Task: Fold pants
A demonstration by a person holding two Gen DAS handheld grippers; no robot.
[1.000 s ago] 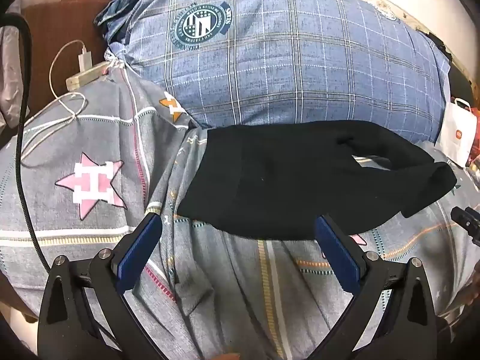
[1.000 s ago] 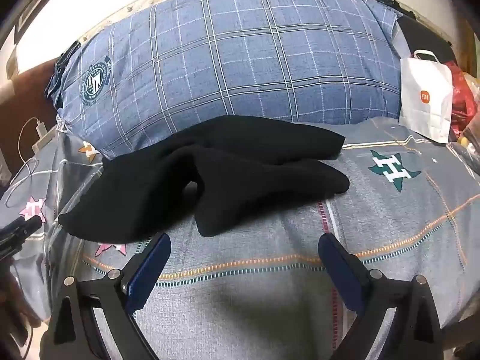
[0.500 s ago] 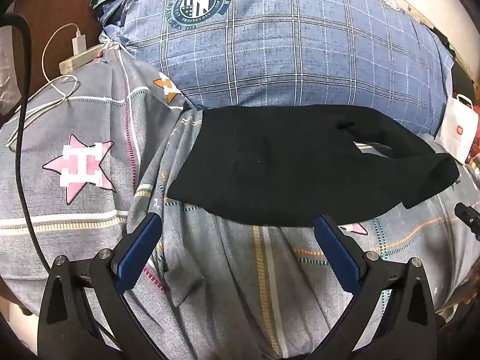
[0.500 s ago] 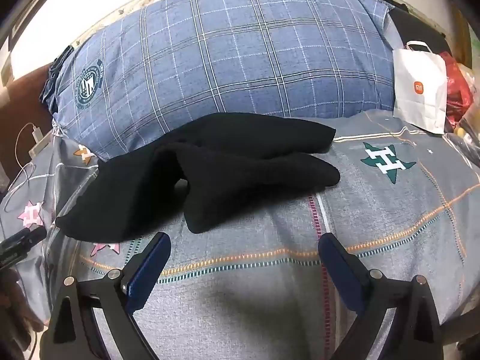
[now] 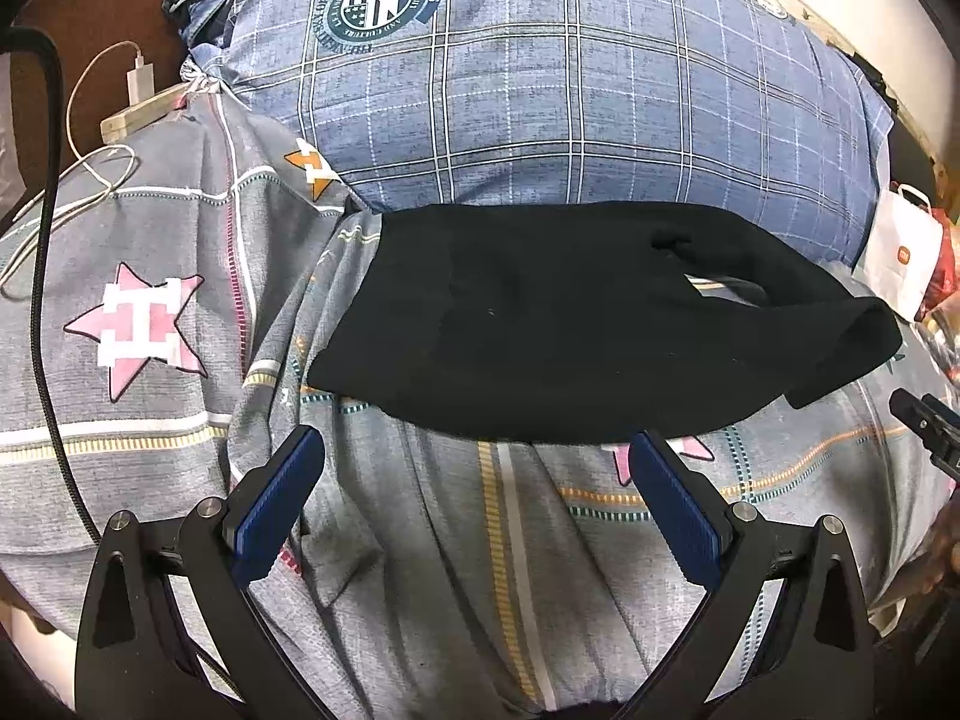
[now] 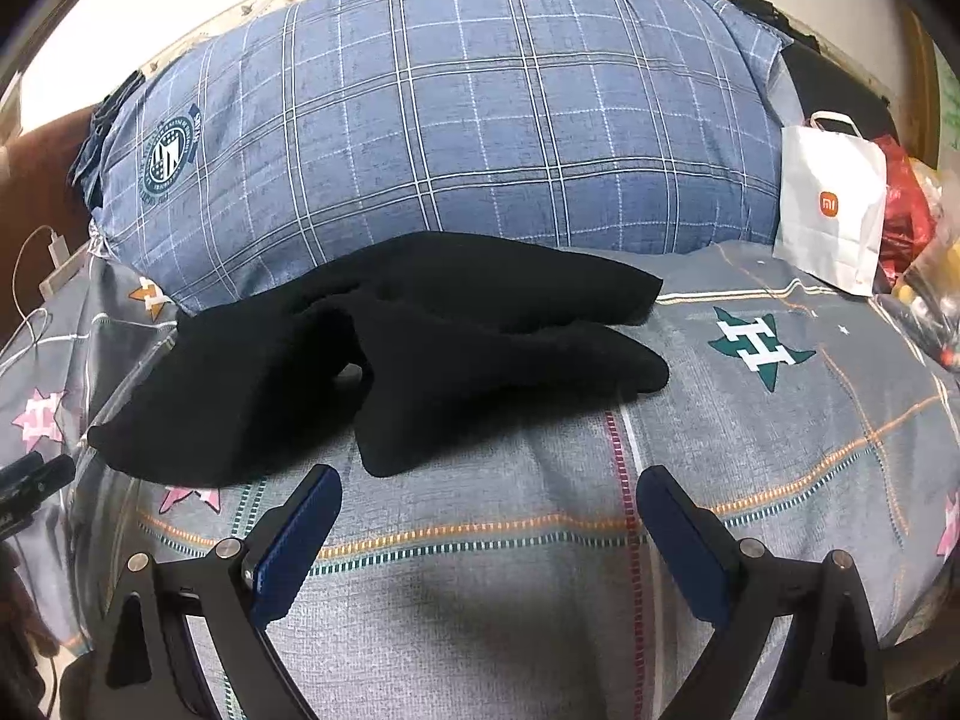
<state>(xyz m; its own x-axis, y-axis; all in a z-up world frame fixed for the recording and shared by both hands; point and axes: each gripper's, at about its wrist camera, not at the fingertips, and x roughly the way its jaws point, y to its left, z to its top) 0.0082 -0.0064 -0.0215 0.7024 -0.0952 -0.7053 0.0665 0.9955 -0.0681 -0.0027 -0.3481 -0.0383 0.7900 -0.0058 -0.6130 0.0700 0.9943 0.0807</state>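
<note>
1. We see a grey bedsheet (image 6: 780,420) printed with star-and-H patches and dashed stripes; it carries everything else.
2. A blue plaid pillow (image 6: 480,138) with a round crest lies along the far side of the sheet. We take it as our landmark.
3. The black pants (image 5: 570,324) lie spread on the sheet, just in front of the pillow, with their far edge touching its base. From the right wrist view the pants (image 6: 372,360) show two legs splayed apart toward the right.
4. A white paper bag (image 6: 831,210) with an orange logo stands at the pillow's right end.
5. Our left gripper (image 5: 474,504) hovers over the sheet, nearer to us than the pants. Its blue-padded jaws stand wide apart and hold nothing.
6. Our right gripper (image 6: 489,534) hovers likewise in front of the pants legs, jaws wide and empty.
7. A white charger and cable (image 5: 135,78) lie off the pillow's left end.
</note>
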